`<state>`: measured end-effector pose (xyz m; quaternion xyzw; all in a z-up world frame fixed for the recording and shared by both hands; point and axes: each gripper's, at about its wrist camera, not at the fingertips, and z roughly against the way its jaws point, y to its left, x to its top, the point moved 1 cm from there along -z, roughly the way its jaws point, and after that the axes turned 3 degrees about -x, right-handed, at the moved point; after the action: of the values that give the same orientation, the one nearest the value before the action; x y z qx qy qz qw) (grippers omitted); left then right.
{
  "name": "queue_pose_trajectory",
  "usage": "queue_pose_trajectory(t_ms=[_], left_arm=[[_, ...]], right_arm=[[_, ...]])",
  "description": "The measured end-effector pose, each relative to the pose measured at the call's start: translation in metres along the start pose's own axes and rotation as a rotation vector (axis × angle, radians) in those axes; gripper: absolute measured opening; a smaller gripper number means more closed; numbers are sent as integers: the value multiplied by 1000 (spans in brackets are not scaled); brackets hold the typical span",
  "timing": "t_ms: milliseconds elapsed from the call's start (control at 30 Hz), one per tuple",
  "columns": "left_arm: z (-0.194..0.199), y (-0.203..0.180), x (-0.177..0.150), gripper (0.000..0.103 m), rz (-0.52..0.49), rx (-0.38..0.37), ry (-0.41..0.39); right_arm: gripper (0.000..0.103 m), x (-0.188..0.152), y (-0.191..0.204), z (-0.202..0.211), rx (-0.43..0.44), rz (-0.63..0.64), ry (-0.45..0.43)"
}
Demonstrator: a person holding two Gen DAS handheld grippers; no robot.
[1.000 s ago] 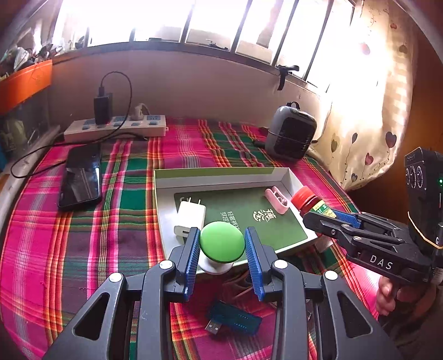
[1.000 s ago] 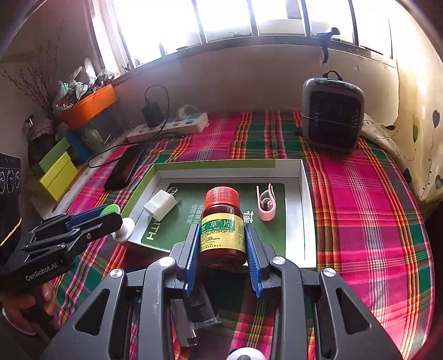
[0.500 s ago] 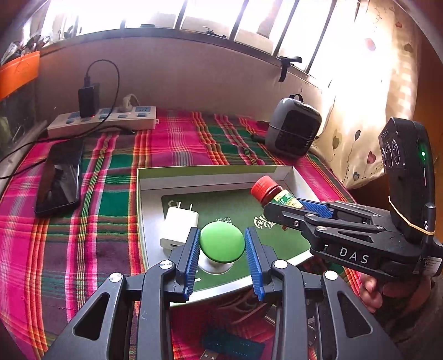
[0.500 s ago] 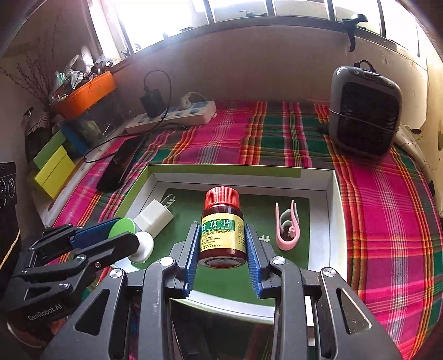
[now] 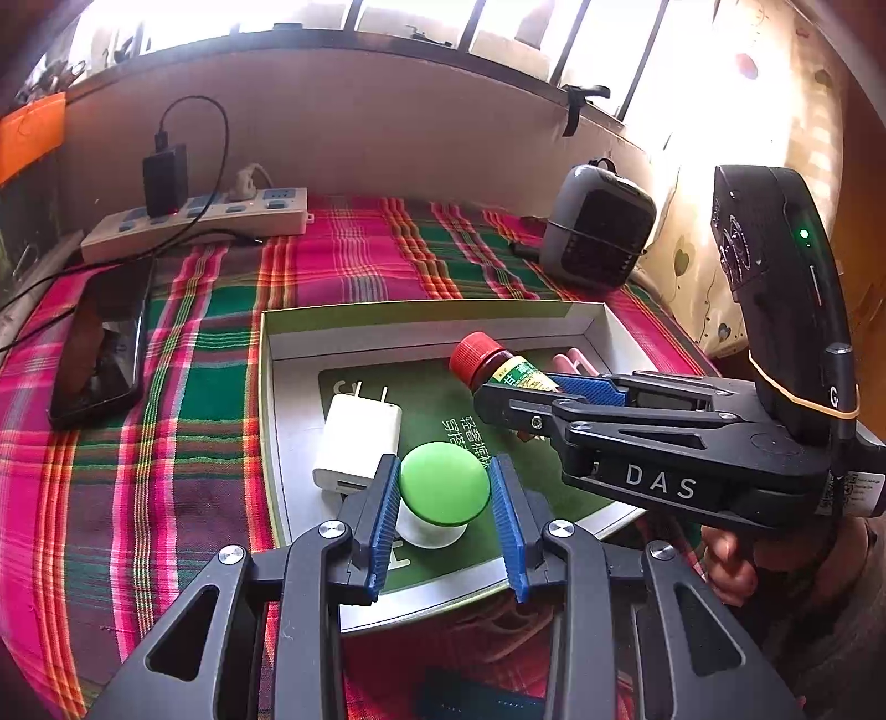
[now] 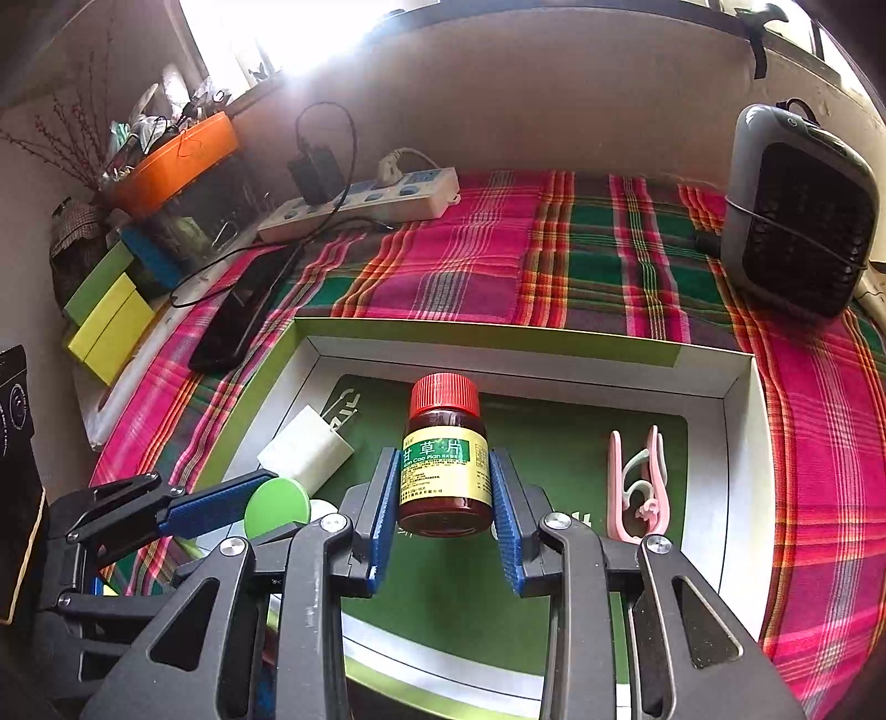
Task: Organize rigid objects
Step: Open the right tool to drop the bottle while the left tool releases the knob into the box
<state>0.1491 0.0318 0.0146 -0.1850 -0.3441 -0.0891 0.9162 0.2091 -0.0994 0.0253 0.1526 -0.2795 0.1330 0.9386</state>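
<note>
Tray (image 6: pixel 742 443) holds one charger (image 6: pixel 304 451) and one clip (image 6: pixel 637 482); grippers clamp one bottle (image 6: pixel 446 459) and one button (image 5: pixel 443 487).

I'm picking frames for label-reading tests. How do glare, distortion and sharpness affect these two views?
Left wrist view: the window is blown out white and washes out the curtain; fisheye bends the sill. Right wrist view: glare only at the top left, the medicine bottle label is sharp and evenly lit, and the box edges bow outward.
</note>
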Motion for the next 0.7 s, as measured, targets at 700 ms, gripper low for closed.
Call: queue_pose_trajectory(t_ms=[700], left_arm=[[-4, 0, -2, 32, -5, 7, 23]], right_arm=[[33, -2, 0, -11, -8, 6, 26]])
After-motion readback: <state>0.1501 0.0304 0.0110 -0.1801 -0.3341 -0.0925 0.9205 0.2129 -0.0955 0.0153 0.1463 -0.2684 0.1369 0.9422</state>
